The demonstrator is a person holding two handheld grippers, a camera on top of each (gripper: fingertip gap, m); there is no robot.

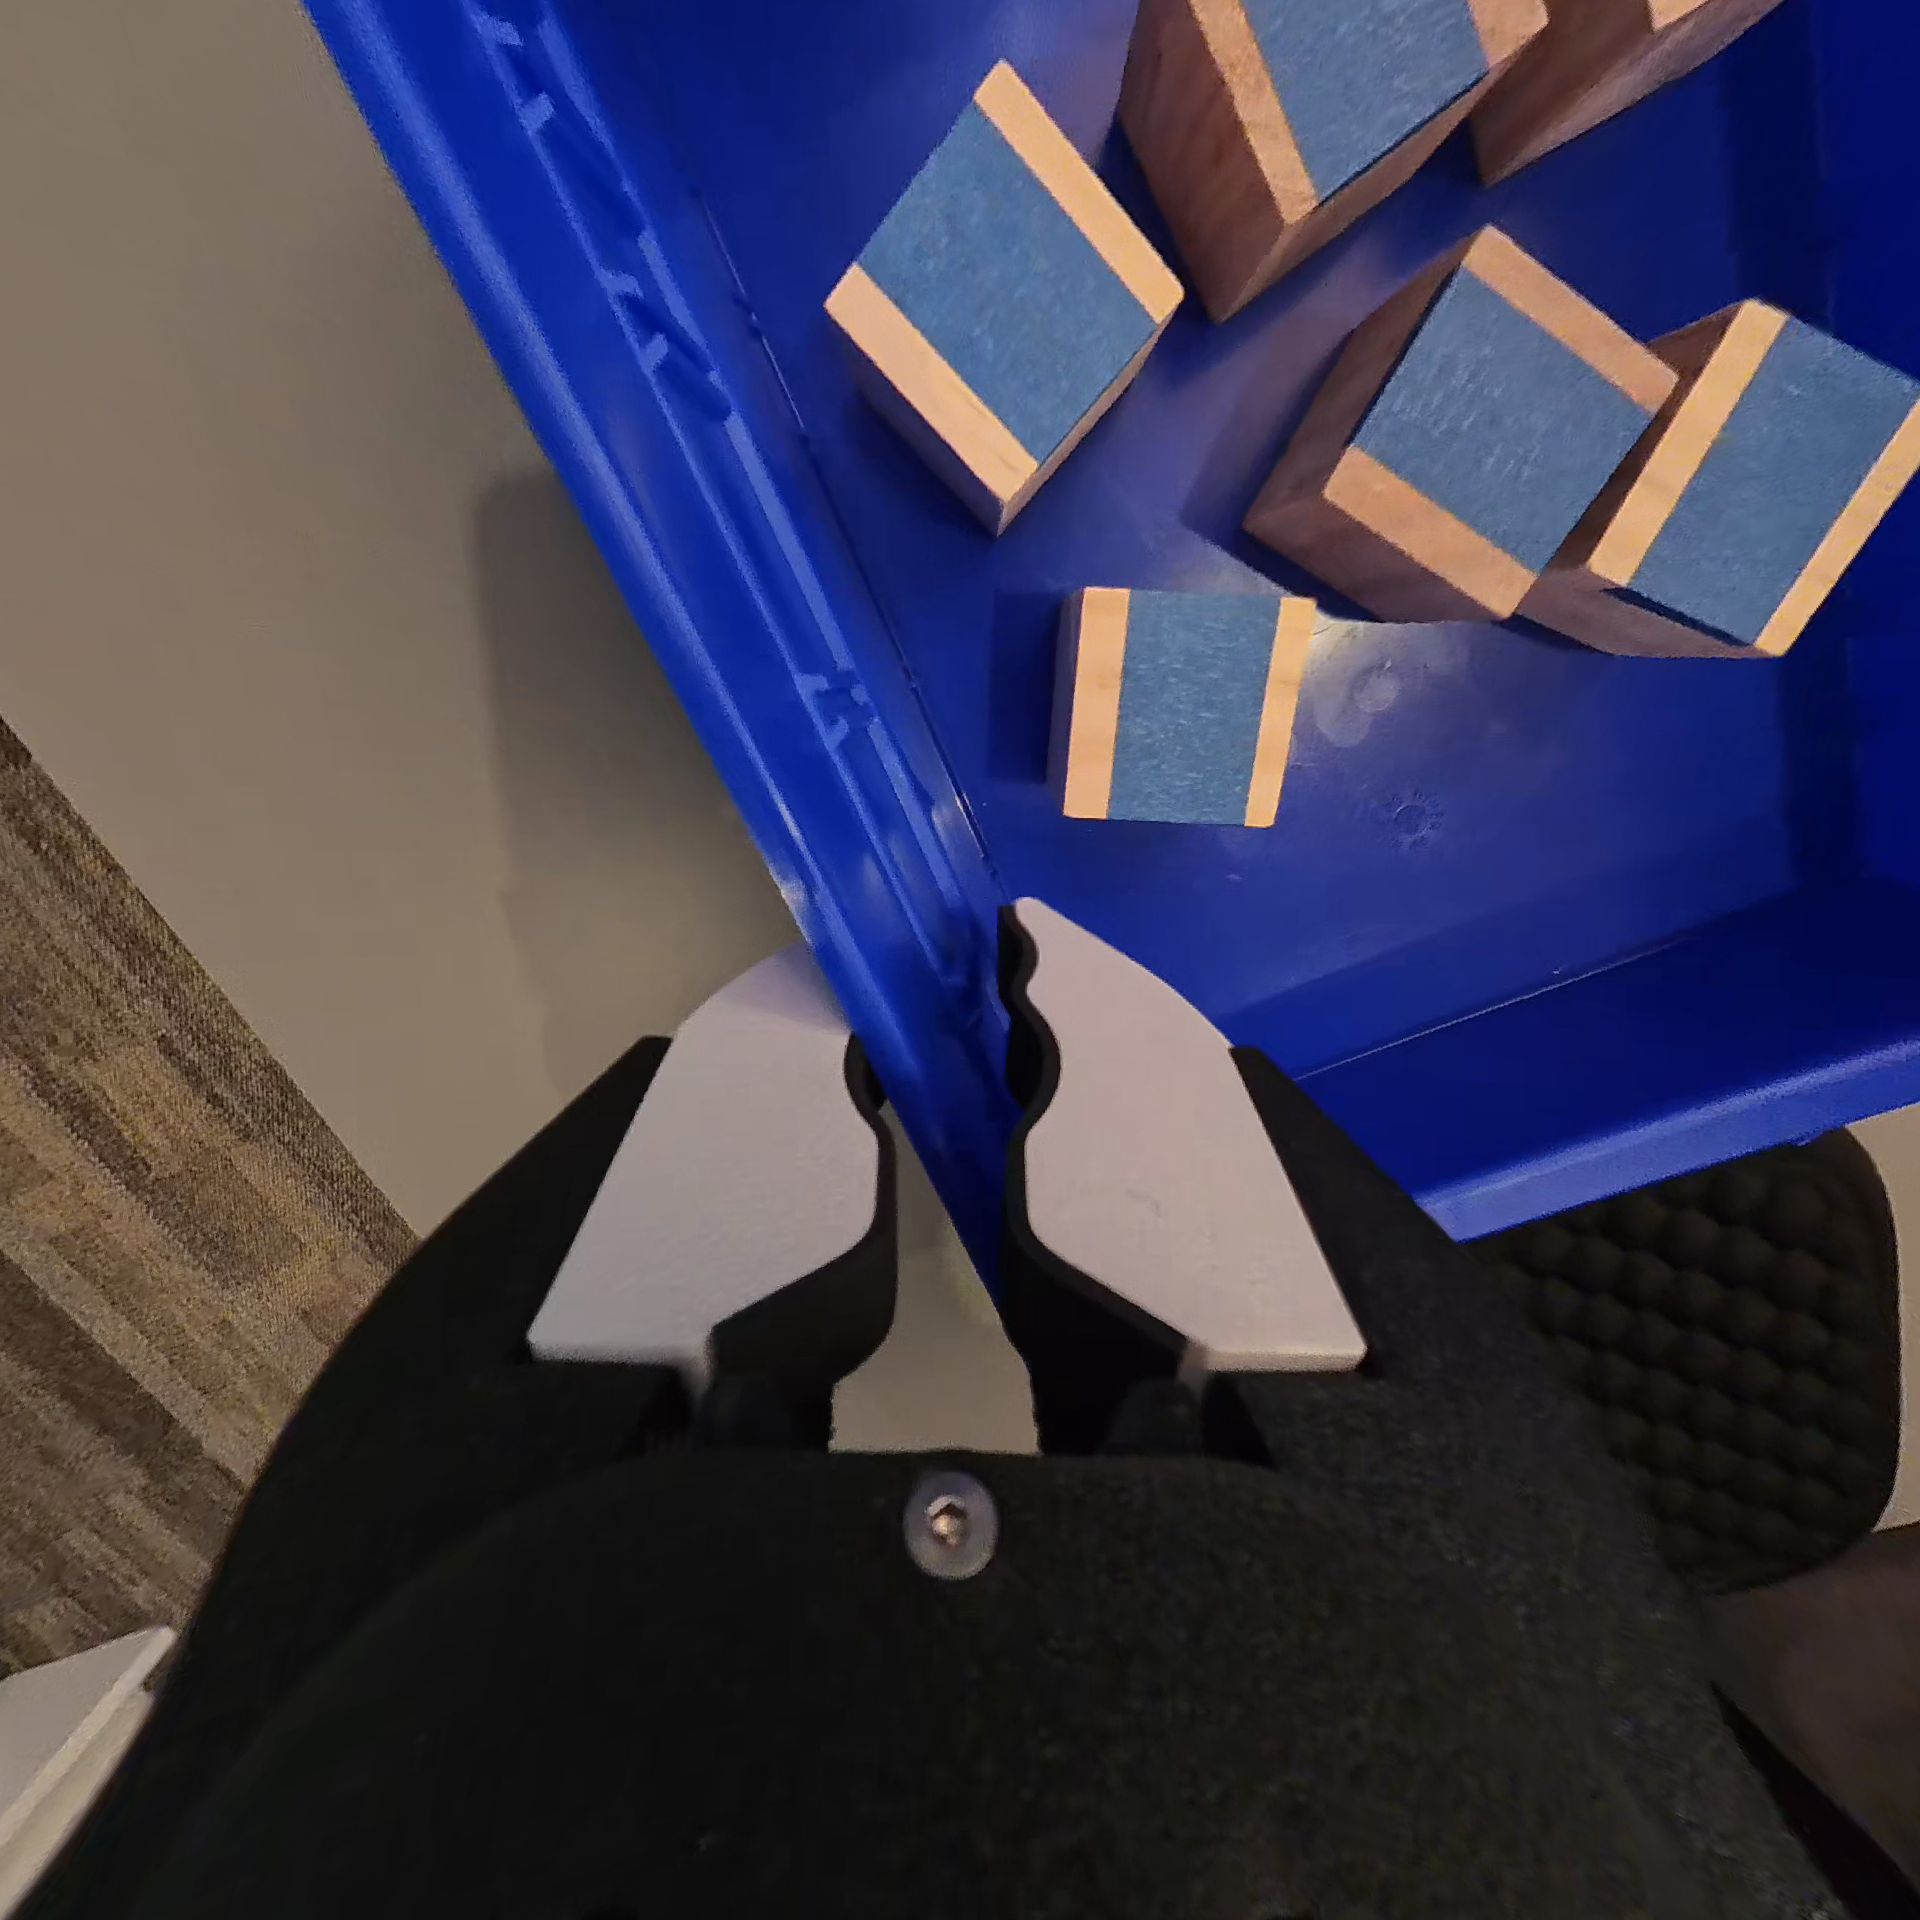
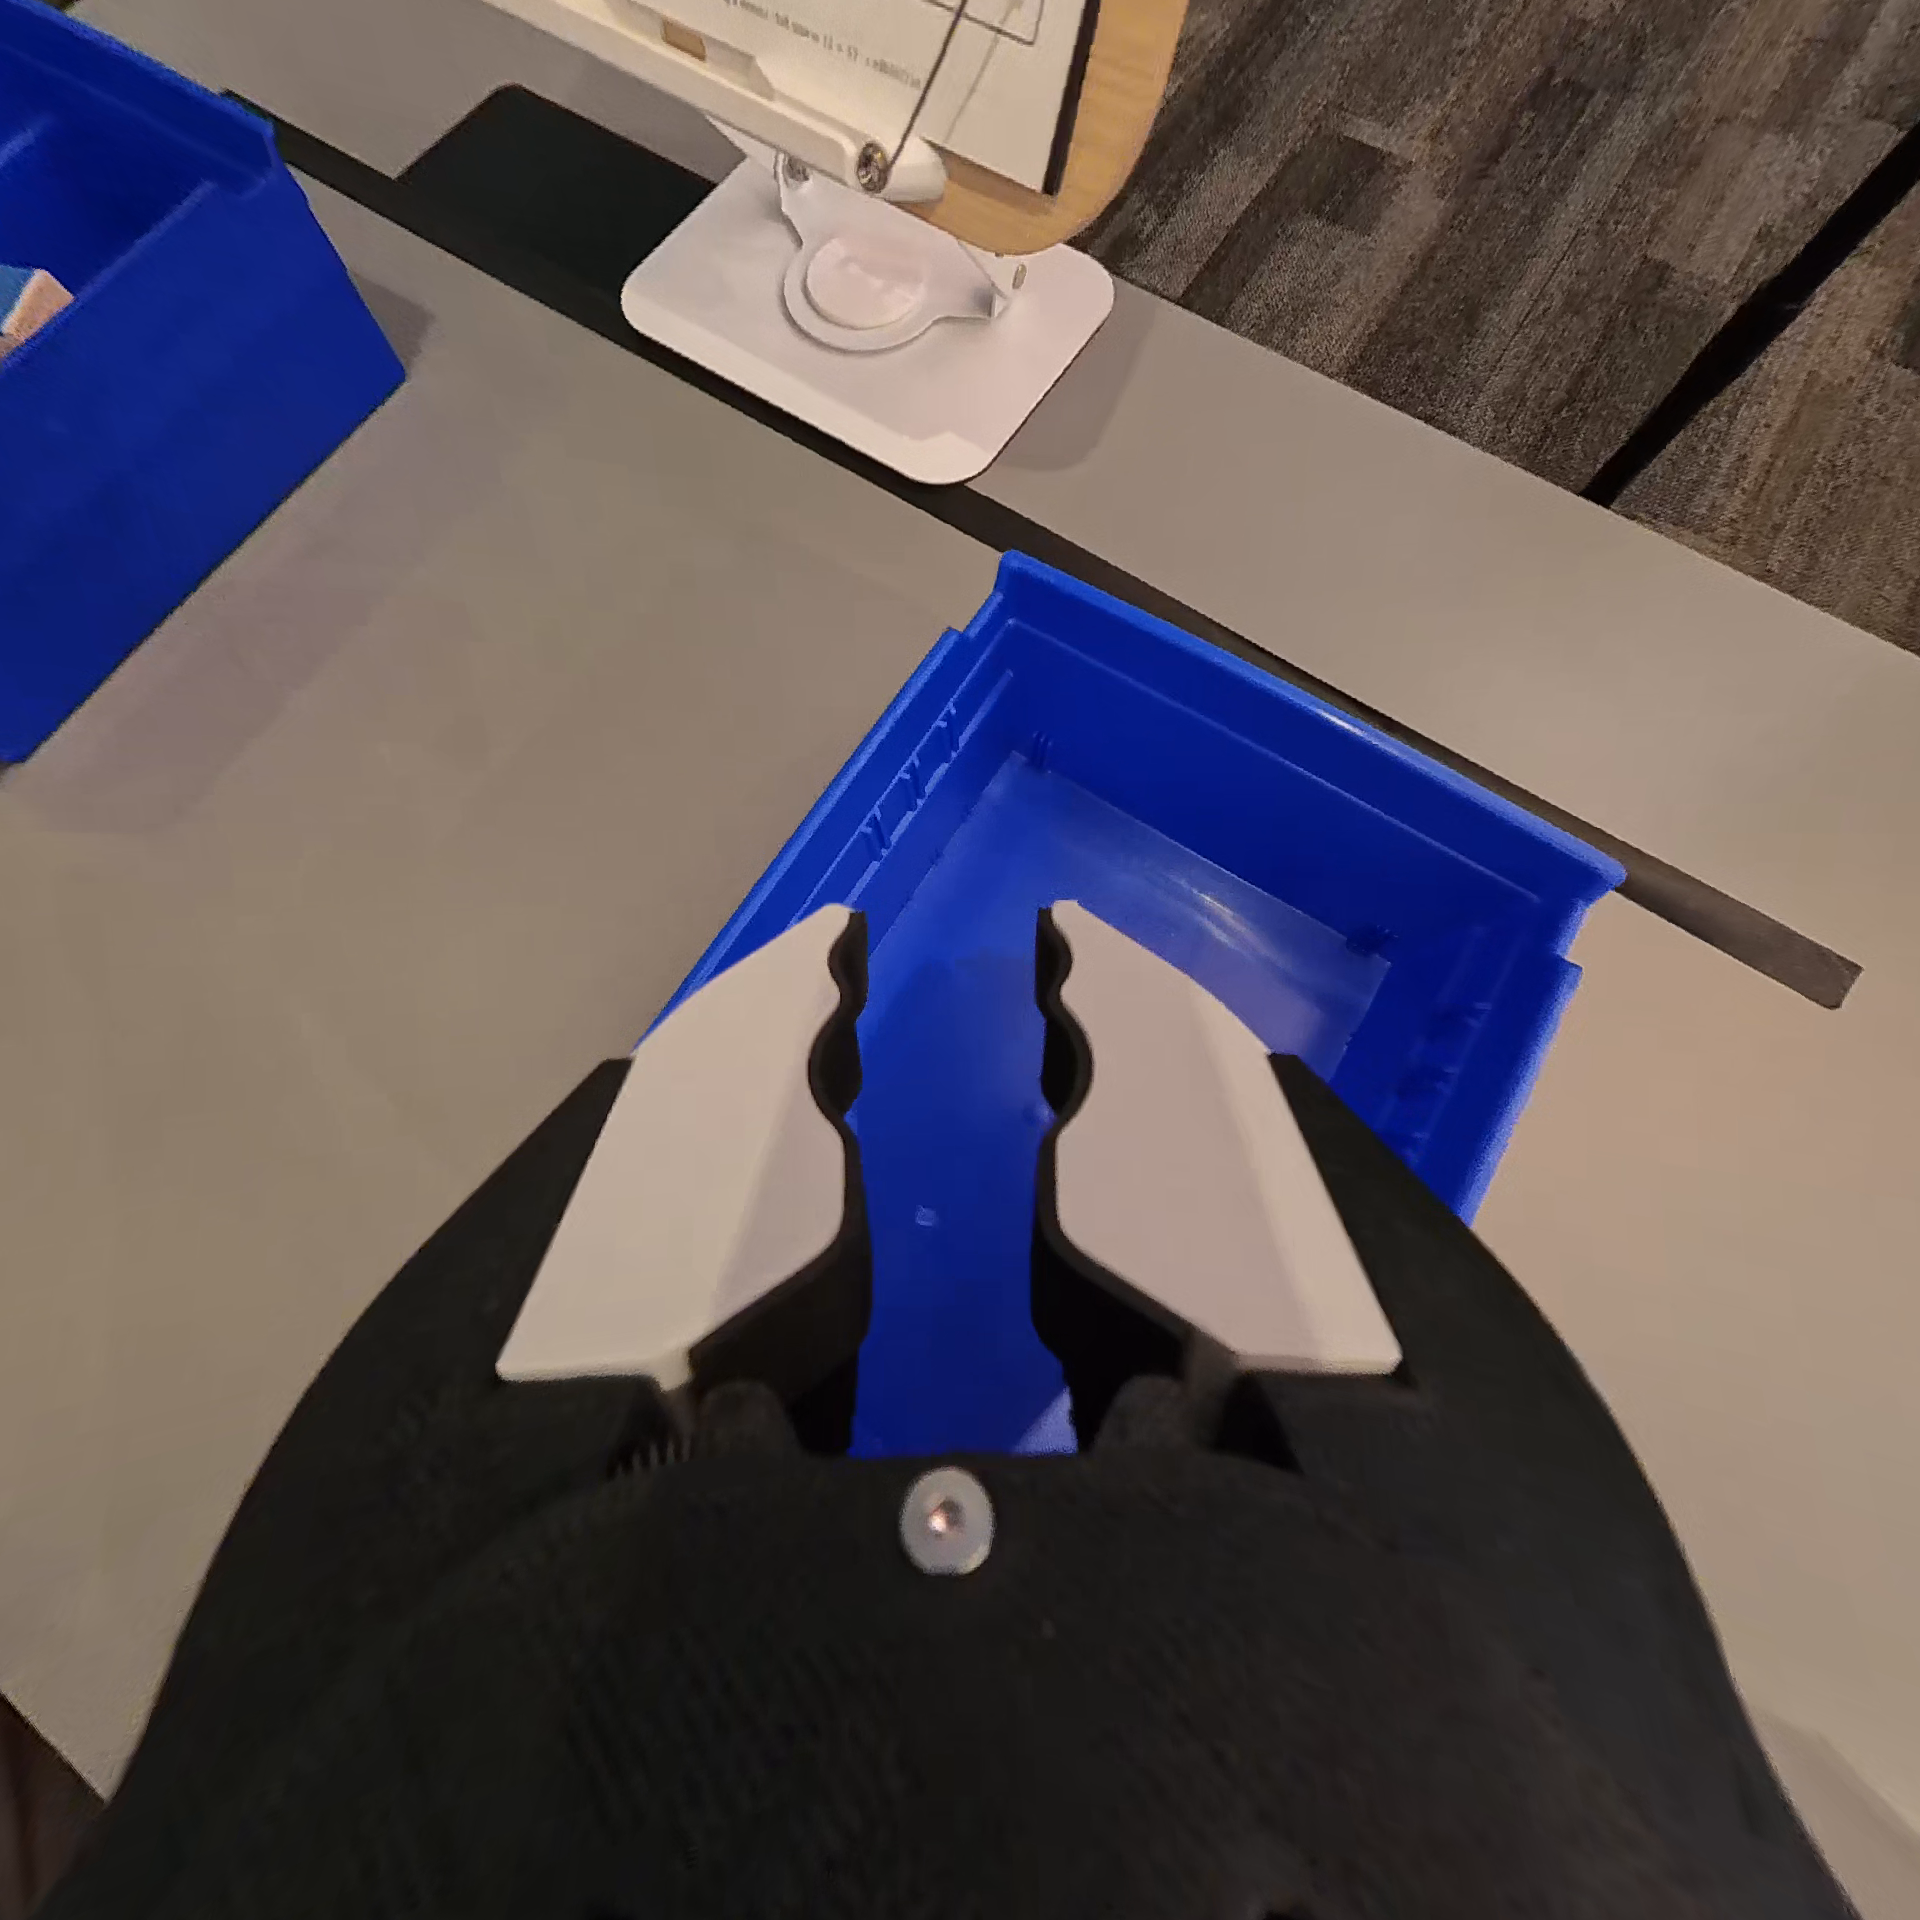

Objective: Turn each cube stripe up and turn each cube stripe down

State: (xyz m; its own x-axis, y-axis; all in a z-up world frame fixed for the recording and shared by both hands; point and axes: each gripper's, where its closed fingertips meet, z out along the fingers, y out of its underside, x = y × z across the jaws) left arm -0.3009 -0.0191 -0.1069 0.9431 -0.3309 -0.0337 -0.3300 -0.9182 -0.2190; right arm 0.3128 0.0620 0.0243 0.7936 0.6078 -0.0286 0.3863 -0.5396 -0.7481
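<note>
Left gripper (image 1: pixel 940 997) is clamped on the bin (image 1: pixel 727 582) wall; cubes (image 1: pixel 1179 707) lie ahead-right, stripes up. Right gripper (image 2: pixel 951 940) hangs half-open and empty over an empty bin (image 2: pixel 1247 727), so the left is nearer.

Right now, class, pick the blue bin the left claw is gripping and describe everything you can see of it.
The blue bin looks like glossy moulded plastic, with a ribbed, stepped rim and a smooth floor bearing a small round moulded mark. It sits on a grey table. The left claw is shut on its side wall, one finger outside, one inside. Six wooden cubes lie inside, all showing blue stripes up; two touch.
</note>
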